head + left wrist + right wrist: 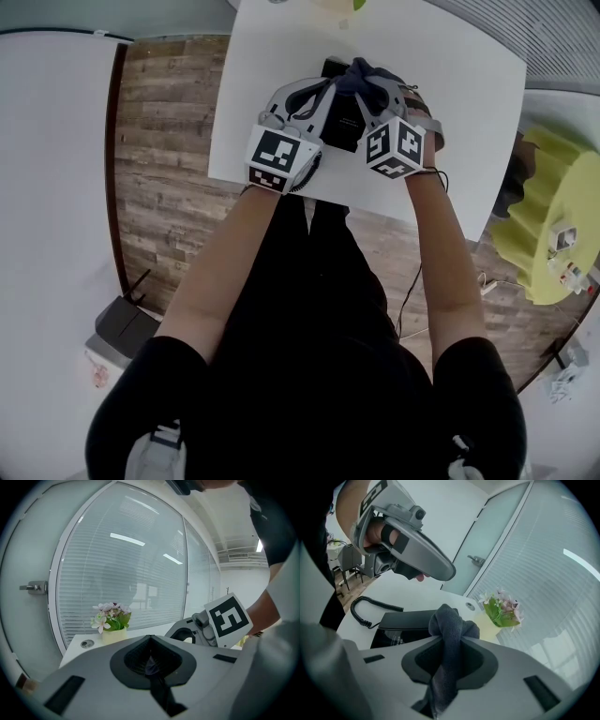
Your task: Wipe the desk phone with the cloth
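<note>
Right gripper (447,641) clamps the bunched grey cloth (451,620) over the black desk phone (403,623), its white print illegible. Left gripper (150,660) at its 9 o'clock, jaws together.

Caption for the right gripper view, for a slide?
Right tool clamped on a grey cloth over the black desk phone on a white table, potted flowers behind.

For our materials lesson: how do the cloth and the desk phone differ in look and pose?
The cloth is matte grey and bunched; the desk phone is glossy black and flat-faced. The cloth is pinched upright by the right gripper; the desk phone lies on the table. Both are dark.
</note>
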Demonstrator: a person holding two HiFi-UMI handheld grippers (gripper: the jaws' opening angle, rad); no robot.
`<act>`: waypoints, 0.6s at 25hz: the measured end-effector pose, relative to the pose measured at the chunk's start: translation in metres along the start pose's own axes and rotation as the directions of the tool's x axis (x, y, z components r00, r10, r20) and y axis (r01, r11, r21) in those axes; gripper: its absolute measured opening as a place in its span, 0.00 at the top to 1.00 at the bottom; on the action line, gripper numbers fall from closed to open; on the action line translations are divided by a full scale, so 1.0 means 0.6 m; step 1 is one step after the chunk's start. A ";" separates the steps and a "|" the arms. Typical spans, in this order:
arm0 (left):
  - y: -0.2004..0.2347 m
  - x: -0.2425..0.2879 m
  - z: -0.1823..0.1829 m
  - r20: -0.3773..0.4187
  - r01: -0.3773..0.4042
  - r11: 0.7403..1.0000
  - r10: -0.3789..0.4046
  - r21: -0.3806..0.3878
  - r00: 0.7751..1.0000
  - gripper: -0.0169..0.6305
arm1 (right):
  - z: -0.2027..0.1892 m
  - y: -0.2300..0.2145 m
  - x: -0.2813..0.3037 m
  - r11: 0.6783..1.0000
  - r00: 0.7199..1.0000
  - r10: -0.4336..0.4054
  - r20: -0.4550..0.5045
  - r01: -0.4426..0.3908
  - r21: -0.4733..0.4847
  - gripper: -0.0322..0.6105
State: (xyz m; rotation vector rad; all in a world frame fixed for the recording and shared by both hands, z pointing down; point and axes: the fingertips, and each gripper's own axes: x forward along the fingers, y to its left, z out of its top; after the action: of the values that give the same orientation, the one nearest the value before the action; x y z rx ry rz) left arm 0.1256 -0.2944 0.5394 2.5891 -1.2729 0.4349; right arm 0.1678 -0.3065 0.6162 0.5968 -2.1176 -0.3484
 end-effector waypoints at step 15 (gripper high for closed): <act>-0.012 -0.010 -0.049 -0.068 0.017 1.000 -0.018 -0.013 0.998 0.96 | -0.012 0.068 -0.007 0.998 0.995 0.069 -0.073 -0.069 0.006 0.81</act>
State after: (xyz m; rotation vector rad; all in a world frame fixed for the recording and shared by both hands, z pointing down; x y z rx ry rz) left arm 0.1232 -0.2757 0.5642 2.5497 -1.2262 0.5058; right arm 0.1640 -0.2698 0.6359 0.5291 -2.0631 -0.2797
